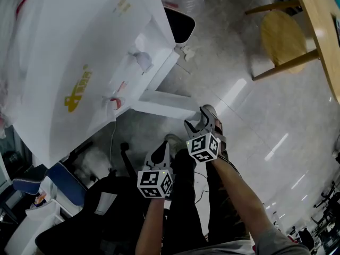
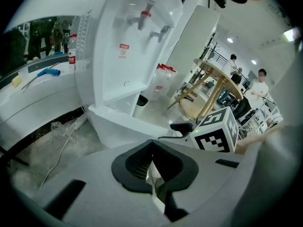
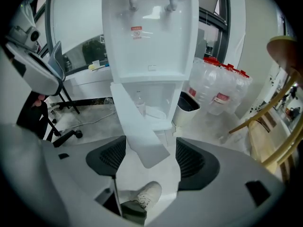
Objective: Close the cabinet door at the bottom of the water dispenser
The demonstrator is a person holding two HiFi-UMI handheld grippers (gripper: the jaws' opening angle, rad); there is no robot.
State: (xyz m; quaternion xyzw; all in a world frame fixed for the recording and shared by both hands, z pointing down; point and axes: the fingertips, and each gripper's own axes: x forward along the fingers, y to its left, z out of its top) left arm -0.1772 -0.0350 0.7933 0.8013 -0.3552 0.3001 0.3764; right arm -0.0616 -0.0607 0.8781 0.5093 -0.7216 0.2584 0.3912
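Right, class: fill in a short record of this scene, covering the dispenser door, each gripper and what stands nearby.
Cabinet door: open, swung out from the base of the water dispenser
Right gripper: jaws wide apart, door's edge seen between them, not clamped
Left gripper: jaws together, empty
Beside dispenser: bin, water bottles

You're in an office: water dispenser (image 3: 149,32) beyond your right fingers (image 3: 191,162), spare jugs (image 3: 222,91) beside it, swivel chair (image 3: 33,74) left.

The white cabinet door (image 3: 138,126) hung wide open at the foot of the tall white water dispenser (image 3: 150,37). It was hinged on the dispenser's left front edge and angled outward from it.
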